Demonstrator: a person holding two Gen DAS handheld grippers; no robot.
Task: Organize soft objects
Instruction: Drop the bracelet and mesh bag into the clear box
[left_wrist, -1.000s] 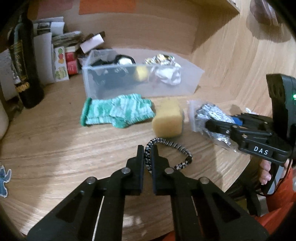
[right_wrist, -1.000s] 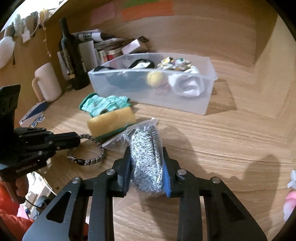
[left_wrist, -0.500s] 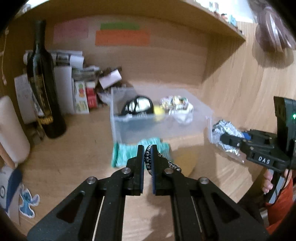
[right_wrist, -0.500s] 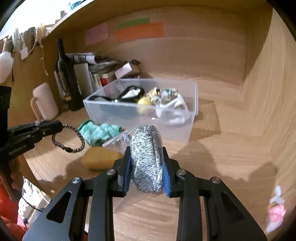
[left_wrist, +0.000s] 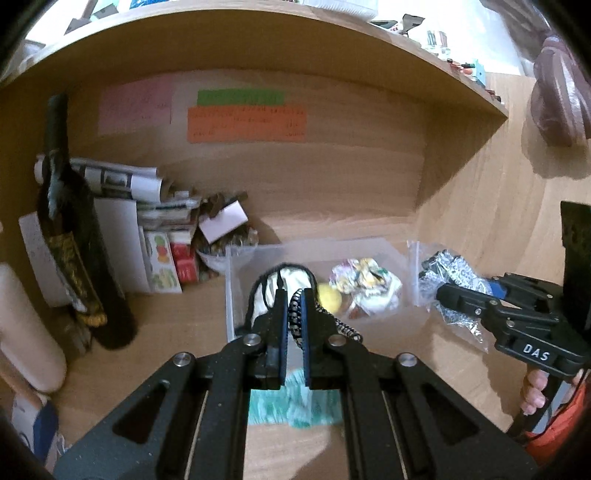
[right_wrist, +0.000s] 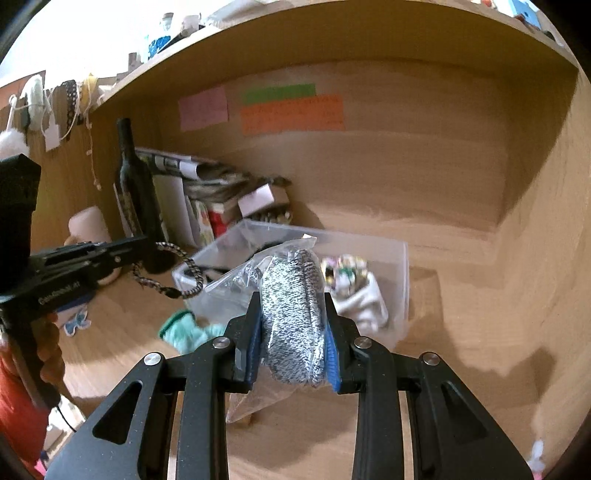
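Note:
My left gripper (left_wrist: 294, 301) is shut on a black-and-white braided cord bracelet (left_wrist: 295, 314), held up in front of the clear plastic bin (left_wrist: 231, 291); the bracelet also dangles in the right wrist view (right_wrist: 173, 273). My right gripper (right_wrist: 291, 306) is shut on a grey knit item in a clear plastic bag (right_wrist: 293, 291), held in the air near the bin (right_wrist: 402, 273); the bag also shows in the left wrist view (left_wrist: 448, 275). The bin holds a black-and-white item (left_wrist: 291, 277), a yellow ball (left_wrist: 330, 295) and a patterned fabric bundle (left_wrist: 364, 277). A green knit cloth (left_wrist: 291, 402) lies on the desk below.
A dark wine bottle (left_wrist: 74, 258) stands at the left with papers and small boxes (left_wrist: 162, 236) behind it. A cream mug (right_wrist: 90, 225) stands by the bottle. A wooden shelf (left_wrist: 258, 40) overhangs the desk, with the side wall (left_wrist: 517, 206) at the right.
Both grippers have risen off the desk with their loads and moved toward the bin. The sponge has dropped out of view below.

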